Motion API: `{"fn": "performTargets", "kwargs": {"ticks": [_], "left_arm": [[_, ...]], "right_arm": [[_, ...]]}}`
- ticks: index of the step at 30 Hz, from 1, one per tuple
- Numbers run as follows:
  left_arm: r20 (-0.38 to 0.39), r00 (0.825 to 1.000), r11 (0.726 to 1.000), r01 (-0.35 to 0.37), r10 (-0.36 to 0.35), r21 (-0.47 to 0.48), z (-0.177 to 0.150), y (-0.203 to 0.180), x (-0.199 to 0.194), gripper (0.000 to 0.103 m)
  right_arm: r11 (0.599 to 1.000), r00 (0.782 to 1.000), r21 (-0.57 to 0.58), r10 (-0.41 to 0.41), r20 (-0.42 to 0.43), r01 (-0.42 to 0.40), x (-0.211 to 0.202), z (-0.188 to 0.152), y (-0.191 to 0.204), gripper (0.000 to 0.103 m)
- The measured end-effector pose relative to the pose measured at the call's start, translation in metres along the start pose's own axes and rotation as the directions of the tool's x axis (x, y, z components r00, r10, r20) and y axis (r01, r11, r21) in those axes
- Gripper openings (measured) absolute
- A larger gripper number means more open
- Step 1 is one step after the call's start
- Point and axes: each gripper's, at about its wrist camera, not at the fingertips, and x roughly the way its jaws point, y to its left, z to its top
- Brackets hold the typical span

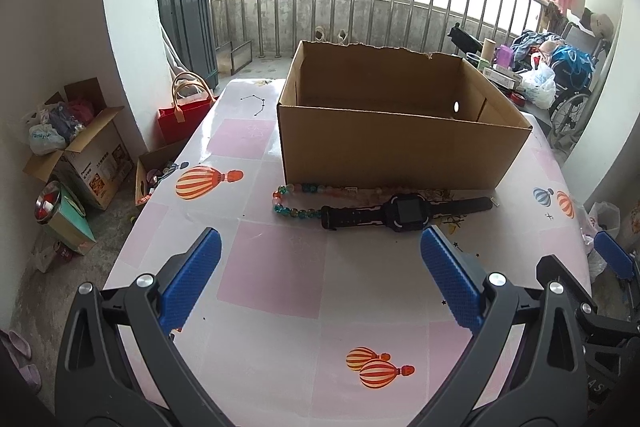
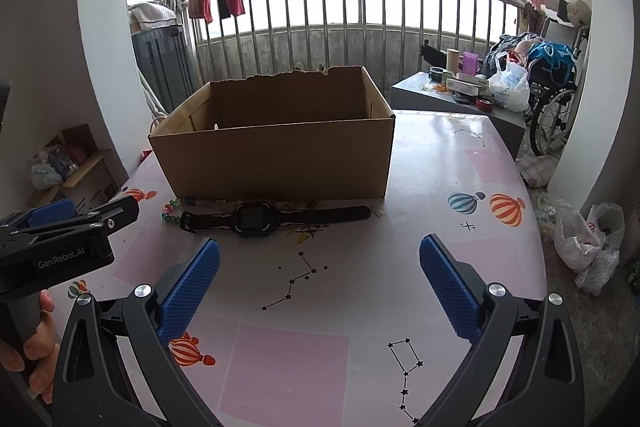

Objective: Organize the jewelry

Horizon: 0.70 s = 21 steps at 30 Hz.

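Nearest to us, low in both wrist views, our left gripper (image 1: pixel 320 279) and right gripper (image 2: pixel 319 283) both hang spread wide with nothing between their blue pads, above the balloon-patterned tablecloth (image 1: pixel 280 307). Just beyond the fingertips, in the middle of each frame, the black watch (image 1: pixel 404 213) lies flat with its strap stretched sideways; from the left view it sits slightly right of centre, from the right view left of centre. Behind it, a bead necklace (image 1: pixel 296 201) loops along the foot of the cardboard box (image 1: pixel 392 151), its left end partly under the watch strap as far as we can tell. The box stands open and looks empty, filling the centre. We judge the step in hand is picking up the first piece: we should come down over the watch face, close across its narrow width rather than along the strap, and lift straight so the strap does not drag the beads.
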Motion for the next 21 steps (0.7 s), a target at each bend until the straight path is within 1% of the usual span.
{"fn": "performTargets", "kwargs": {"ticks": [3,5,10,12,16,18,21], "left_arm": [[0.013,1.000,1.000,-0.017,0.017,-0.001,-0.005,0.002,0.005,0.096],[0.009,1.000,1.000,-0.004,0.004,-0.010,-0.008,0.003,0.012,0.096],[-0.049,0.999,1.000,0.000,0.000,0.012,-0.014,-0.006,0.042,0.096],[-0.068,0.998,1.000,-0.008,0.010,0.029,-0.017,-0.012,0.055,0.096],[-0.111,0.994,0.999,0.021,-0.017,0.028,-0.020,-0.022,0.081,0.096],[-0.136,0.991,1.000,0.006,-0.003,0.021,-0.021,-0.023,0.091,0.096],[-0.146,0.989,1.000,0.011,-0.008,0.020,-0.020,-0.027,0.103,0.096]], "right_arm": [[1.000,1.000,-0.004,0.020,0.003,-0.020,0.007,-0.001,-0.002,0.098],[1.000,1.000,-0.009,0.025,-0.015,-0.025,0.015,-0.001,-0.002,0.098],[0.999,0.999,-0.011,0.033,-0.026,-0.033,0.036,-0.004,-0.005,0.098],[0.999,0.999,-0.020,0.040,-0.031,-0.041,0.045,-0.005,-0.005,0.098],[0.999,0.997,-0.036,0.026,-0.068,-0.028,0.070,-0.007,-0.007,0.098],[0.999,0.996,-0.033,0.019,-0.091,-0.022,0.082,-0.008,-0.009,0.098],[1.000,0.993,-0.025,0.014,-0.113,-0.016,0.093,-0.009,-0.014,0.098]]}}
